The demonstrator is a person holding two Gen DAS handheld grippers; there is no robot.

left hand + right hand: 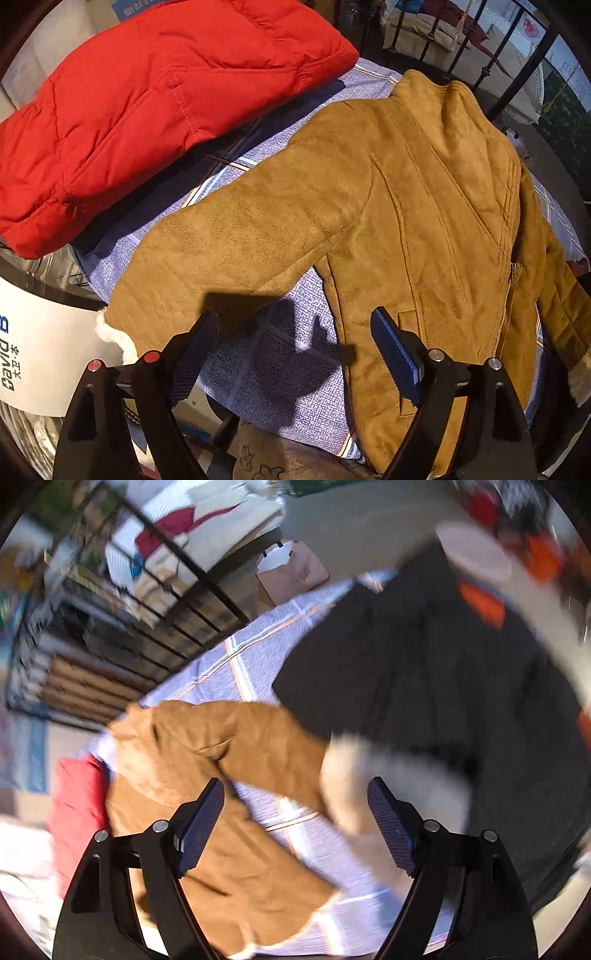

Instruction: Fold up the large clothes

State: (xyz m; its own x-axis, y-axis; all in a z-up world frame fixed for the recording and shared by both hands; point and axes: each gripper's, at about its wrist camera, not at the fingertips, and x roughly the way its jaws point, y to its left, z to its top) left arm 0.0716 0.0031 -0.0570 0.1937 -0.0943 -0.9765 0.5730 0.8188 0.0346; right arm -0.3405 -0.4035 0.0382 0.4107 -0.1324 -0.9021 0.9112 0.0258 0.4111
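Observation:
A tan suede jacket (388, 206) with white fleece cuffs lies spread face up on a blue checked cloth (280, 369). Its left sleeve stretches toward the left gripper. My left gripper (295, 354) is open and empty, hovering above the cloth between that sleeve and the jacket body. In the blurred right wrist view the jacket (207, 760) lies below, with its fleece cuff (388, 779) close to the right finger. My right gripper (295, 819) is open and empty above the cloth (317, 845).
A folded red padded jacket (155, 103) lies at the back left, also seen in the right wrist view (77, 805). A dark garment (443, 672) with an orange patch lies right of the tan jacket. A black metal railing (177, 590) and a paper bag (291, 568) stand beyond.

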